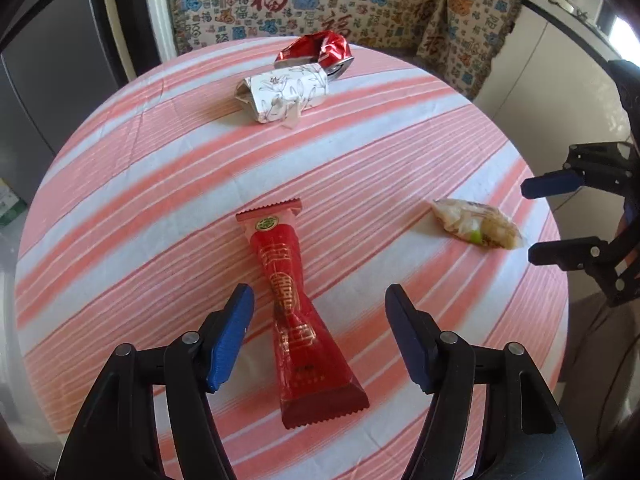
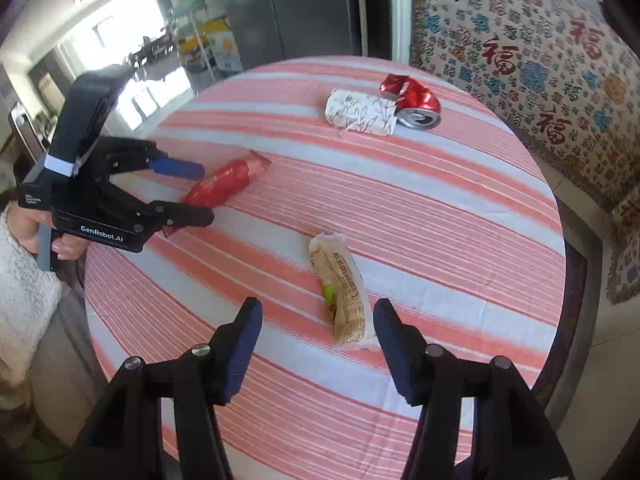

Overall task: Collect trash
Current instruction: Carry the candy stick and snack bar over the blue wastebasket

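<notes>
- Red wrapper (image 1: 298, 312) lay on striped table (image 1: 120, 200), between open left tool (image 1: 320, 300) fingers, untouched.
- Right tool (image 2: 318, 312) gaped beside beige wrapper (image 2: 344, 292).
- Crushed can (image 1: 320, 51), paper wad (image 1: 282, 92) at far edge.

Your left black blue-padded gripper (image 1: 320, 336) and right black blue-padded gripper (image 2: 318, 344) both hover low, jaws spread wide apart.

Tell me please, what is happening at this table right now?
A person is clearing trash from a round table with a striped cloth, holding a gripper in each hand. The left gripper is open around a red wrapper but has not closed on it. The right gripper is open near a pale wrapper. A crushed can and a white flowered packet lie untouched at the far side.
</notes>
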The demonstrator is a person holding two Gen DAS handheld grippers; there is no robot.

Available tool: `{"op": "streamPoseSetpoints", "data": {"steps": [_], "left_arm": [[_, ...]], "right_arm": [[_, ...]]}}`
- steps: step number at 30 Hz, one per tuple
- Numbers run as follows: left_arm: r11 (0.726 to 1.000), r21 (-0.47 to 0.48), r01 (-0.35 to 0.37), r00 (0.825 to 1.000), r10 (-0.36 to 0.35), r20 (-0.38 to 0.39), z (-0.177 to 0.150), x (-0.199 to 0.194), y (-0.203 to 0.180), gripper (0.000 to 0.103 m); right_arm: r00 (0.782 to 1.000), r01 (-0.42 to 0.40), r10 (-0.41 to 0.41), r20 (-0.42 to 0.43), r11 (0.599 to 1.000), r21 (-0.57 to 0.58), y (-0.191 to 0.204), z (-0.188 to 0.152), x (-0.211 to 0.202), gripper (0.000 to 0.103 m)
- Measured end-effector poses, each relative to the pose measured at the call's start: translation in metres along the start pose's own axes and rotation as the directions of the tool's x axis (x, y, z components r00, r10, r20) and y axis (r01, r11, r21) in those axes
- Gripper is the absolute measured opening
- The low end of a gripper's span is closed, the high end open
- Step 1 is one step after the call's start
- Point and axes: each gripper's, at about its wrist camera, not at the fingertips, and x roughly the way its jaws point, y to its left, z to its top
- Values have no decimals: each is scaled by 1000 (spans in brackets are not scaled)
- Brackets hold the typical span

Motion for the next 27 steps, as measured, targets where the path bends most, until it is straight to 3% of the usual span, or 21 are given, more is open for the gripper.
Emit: {"op": "streamPoseSetpoints", "data": {"steps": [5, 6, 7, 9, 16, 27], "left_arm": [[999, -24, -32, 999, 31, -39, 6, 13, 8, 63], [999, -23, -39, 998, 38, -45, 6, 14, 8, 45], [999, -23, -39, 998, 38, -56, 6, 16, 8, 19], [998, -28, -50, 998, 49, -45, 3, 13, 8, 15], [998, -55, 21, 999, -19, 39, -6, -20, -10, 9], [981, 49, 188, 972, -193, 131, 18, -53, -126, 8]], "right_arm": [[988, 56, -66, -140, 996, -75, 5, 23, 38, 59], [985, 53, -65, -159, 996, -75, 3, 24, 45, 56], [983, 50, -62, -174, 996, -69, 1, 26, 51, 53], [980, 51, -60, -187, 998, -48, -3, 26, 58, 15], [994, 60, -53, -91, 995, 77, -14, 11, 13, 12], [993, 115, -119, -5, 952, 282, -69, -50, -61, 12]]}}
